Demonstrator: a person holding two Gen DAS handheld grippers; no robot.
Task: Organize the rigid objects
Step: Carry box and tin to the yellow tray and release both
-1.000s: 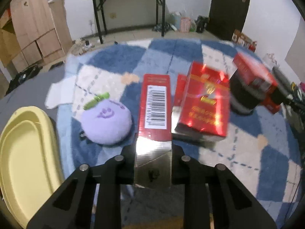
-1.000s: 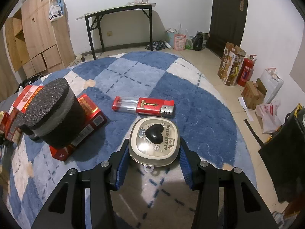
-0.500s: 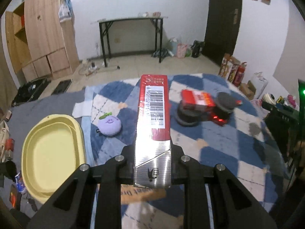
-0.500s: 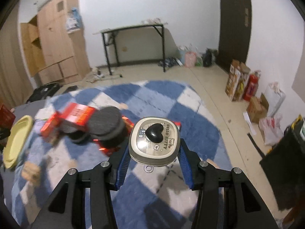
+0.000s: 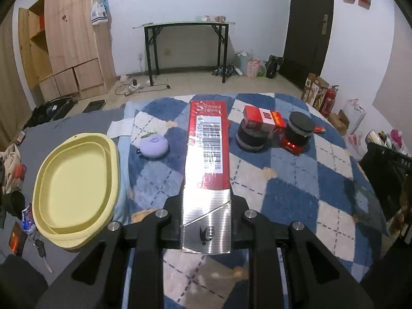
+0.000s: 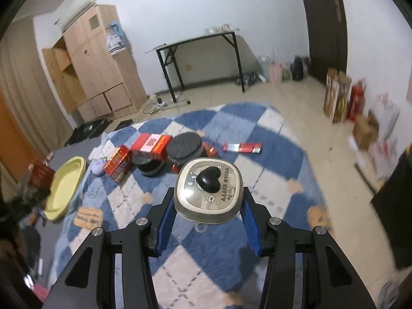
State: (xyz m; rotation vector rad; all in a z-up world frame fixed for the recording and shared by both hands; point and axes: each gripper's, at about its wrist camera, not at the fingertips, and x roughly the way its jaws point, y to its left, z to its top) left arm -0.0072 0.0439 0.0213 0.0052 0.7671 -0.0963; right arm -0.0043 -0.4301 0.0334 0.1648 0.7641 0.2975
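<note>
Long red and silver cardboard box (image 5: 207,170) with a white barcode label sits tight between the two black fingers of the left hand-held gripper (image 5: 206,216), up above the rug. It points away from the camera, and its near end is shiny silver.

One rounded square metal lid (image 6: 208,193) with a black heart-shaped knob is squeezed between the blue pads (image 6: 164,221) of the right hand-held gripper (image 6: 206,221), also up in the air.

Below both lies a fluffy blue and white checked rug (image 5: 296,180). On it stand two round black foam blocks (image 5: 251,139), with red boxes (image 5: 260,118) lying on and beside them; I cannot count those surely. One more long red and silver box (image 6: 242,147) lies apart on the rug. One purple soft toy (image 5: 153,147) with a green leaf sits near the left box. One pale yellow oval plastic tray (image 5: 74,190) rests at the rug's left edge.
</note>
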